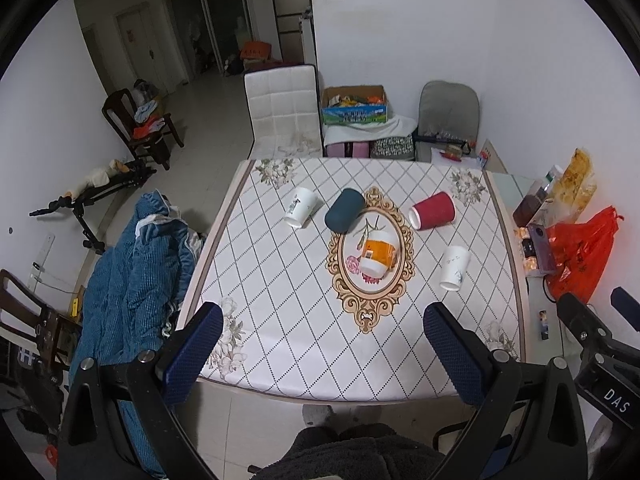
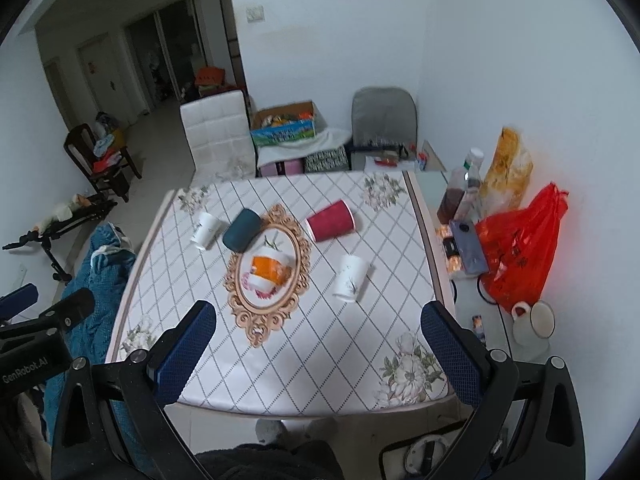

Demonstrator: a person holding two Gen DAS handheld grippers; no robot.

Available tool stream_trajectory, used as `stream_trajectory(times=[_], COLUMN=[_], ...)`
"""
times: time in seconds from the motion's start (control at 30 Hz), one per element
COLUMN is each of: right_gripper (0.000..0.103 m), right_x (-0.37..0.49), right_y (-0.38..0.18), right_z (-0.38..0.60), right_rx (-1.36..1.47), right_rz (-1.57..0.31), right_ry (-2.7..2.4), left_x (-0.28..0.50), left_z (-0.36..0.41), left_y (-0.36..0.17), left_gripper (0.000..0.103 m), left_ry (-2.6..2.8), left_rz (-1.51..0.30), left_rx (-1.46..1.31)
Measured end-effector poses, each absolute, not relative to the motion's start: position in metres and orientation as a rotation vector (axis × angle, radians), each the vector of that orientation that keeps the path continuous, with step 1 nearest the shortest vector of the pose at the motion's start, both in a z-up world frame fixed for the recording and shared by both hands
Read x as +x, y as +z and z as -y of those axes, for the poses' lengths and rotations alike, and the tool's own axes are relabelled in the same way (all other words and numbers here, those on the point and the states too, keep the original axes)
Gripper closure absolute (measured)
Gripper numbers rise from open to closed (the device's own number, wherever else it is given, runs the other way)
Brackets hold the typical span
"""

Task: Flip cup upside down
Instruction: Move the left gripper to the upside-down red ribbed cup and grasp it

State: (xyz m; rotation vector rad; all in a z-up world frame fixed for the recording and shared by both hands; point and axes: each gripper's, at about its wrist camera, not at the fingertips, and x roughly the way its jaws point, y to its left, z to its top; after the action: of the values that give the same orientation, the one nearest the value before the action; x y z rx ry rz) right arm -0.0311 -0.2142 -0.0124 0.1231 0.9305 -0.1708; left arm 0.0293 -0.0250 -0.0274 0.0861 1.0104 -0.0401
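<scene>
Several cups lie on their sides on the patterned table (image 1: pixel 280 320): a white printed cup (image 1: pixel 300 207) at the far left, a dark teal cup (image 1: pixel 344 210), an orange-banded white cup (image 1: pixel 377 256) on the oval motif, a red cup (image 1: pixel 433 210) and a white cup (image 1: pixel 455 267) at the right. In the right wrist view they are the white cup (image 2: pixel 206 230), teal cup (image 2: pixel 241 229), orange cup (image 2: pixel 269 268), red cup (image 2: pixel 331 220) and white cup (image 2: pixel 351 277). My left gripper (image 1: pixel 324 320) and right gripper (image 2: pixel 318 320) are open, empty, above the near table edge.
A side counter at the right holds a red plastic bag (image 2: pixel 518 248), bottles (image 2: pixel 466 192), a phone (image 2: pixel 468 246) and a white mug (image 2: pixel 534 322). A blue quilt (image 1: pixel 132 280) lies left of the table. Chairs and a cardboard box (image 1: pixel 356 106) stand behind it.
</scene>
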Motion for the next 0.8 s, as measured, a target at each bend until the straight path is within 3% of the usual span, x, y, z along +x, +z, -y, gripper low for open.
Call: stream_trajectory(times=[0.47,0.8], right_gripper=[0.000,0.000], right_x=[0.008,0.044], right_y=[-0.111,-0.186], right_z=[0.275,0.297], right_rx=[0.164,0.222], right_rz=[-1.113,-1.235], right_ry=[-0.241,-0.335], left_x=[0.074,0.146], left_z=[0.090,0.127], left_y=[-0.099,-0.152], left_gripper=[0.000,0.000], left_ry=[-0.085,-0.153], left_rz=[-1.130,-1.205], left_rx=[0.157,0.263])
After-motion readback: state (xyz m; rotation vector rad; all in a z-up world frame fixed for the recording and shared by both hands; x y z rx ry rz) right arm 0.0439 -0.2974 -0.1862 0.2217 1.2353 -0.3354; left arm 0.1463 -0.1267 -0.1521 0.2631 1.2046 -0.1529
